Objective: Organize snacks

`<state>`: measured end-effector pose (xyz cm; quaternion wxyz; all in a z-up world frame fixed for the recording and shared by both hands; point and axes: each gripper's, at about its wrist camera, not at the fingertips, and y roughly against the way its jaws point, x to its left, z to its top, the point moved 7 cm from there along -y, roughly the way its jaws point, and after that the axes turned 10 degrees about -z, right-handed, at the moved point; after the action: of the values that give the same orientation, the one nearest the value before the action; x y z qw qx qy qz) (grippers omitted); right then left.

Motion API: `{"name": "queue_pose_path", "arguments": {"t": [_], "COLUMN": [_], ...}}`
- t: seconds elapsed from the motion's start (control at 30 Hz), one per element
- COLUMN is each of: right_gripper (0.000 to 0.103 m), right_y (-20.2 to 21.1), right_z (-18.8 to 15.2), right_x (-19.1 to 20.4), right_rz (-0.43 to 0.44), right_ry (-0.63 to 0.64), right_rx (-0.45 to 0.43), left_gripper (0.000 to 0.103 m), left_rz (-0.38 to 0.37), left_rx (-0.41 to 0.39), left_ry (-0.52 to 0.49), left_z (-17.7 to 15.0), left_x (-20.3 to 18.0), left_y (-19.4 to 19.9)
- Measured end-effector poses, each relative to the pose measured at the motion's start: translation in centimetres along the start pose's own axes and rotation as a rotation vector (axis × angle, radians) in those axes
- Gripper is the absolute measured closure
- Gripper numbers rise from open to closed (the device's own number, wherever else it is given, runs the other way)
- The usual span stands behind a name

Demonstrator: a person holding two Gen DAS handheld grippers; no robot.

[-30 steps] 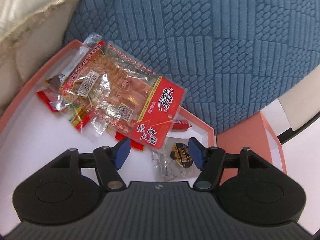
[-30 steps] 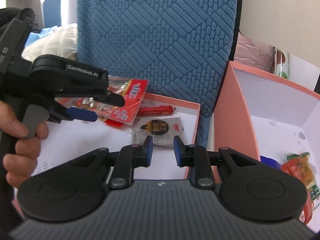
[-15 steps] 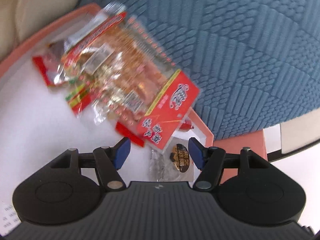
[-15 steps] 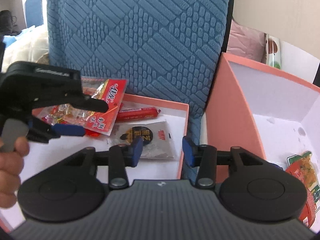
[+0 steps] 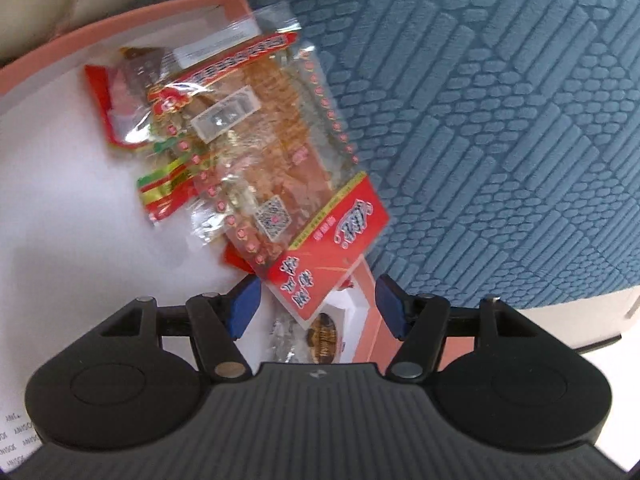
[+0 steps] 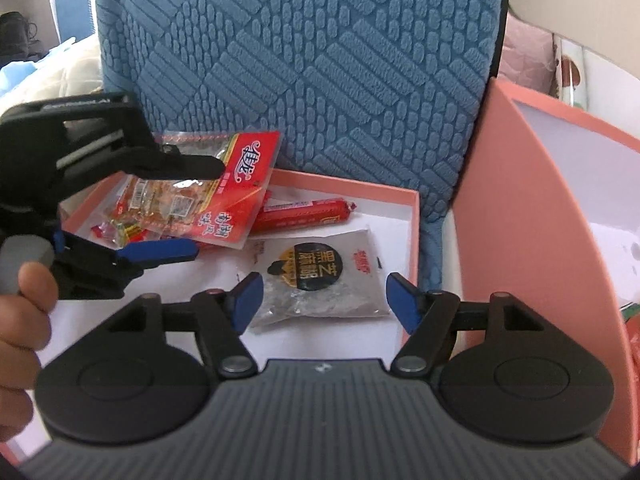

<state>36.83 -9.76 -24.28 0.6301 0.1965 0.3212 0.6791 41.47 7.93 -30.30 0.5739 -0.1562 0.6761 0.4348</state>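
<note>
1. Snacks, left wrist view: the red-headed clear snack bag point(image 5: 280, 184) lies on a heap of smaller wrappers in the shallow pink tray point(image 5: 120, 20), against the blue cushion point(image 5: 500, 120). The left gripper point(image 5: 316, 304) has sunk closer and rolled over the past second; its jaws stand wide, the bag's red end between them but untouched. I judge a grab is near.
2. Right wrist view: the right gripper point(image 6: 324, 300) is opening from nearly shut, jaws now straddling the grey sesame packet point(image 6: 320, 276) on the tray floor without pressing it. A red sausage stick point(image 6: 304, 212) lies behind it. The packet looks flat, crinkly and light. The taller pink box point(image 6: 520, 208) on the right, already holding a snack, seems the destination.
</note>
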Motion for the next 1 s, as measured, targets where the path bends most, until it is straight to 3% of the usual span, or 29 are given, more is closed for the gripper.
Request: {"name": "queue_pose_path", "arguments": {"t": [0.23,0.43,0.57,0.8,0.93,1.0], "right_gripper": [0.033,0.033,0.033,0.034,0.032,0.041], "right_y": [-2.0,-1.6,-1.1,0.0,-0.7,-1.2], "right_z": [0.5,1.0,1.5,3.6,4.0,3.7], "right_x": [1.3,1.6,1.4,-0.6,-0.8,-0.2], "right_rz": [-0.025,0.000,0.034,0.261,0.375,0.438], "right_ry": [0.076,0.073,0.039,-0.276,-0.422,-0.491], "right_rx": [0.006,-0.006,-0.030,-0.060,-0.025,0.019], "left_gripper": [0.035,0.035,0.035,0.035,0.035,0.035], "left_rz": [-0.044,-0.192,-0.213,-0.193,-0.199,-0.197], "left_rx": [-0.026,-0.062,-0.088,-0.089,-0.090,-0.092], "left_ry": [0.014,0.072,0.027,0.086,0.094,0.097], "left_z": [0.4,0.7,1.0,1.1,1.0,1.1], "left_x": [0.2,-0.7,-2.0,-1.0,-0.9,-0.9], "left_y": [0.0,1.1,1.9,2.0,2.3,2.3]}}
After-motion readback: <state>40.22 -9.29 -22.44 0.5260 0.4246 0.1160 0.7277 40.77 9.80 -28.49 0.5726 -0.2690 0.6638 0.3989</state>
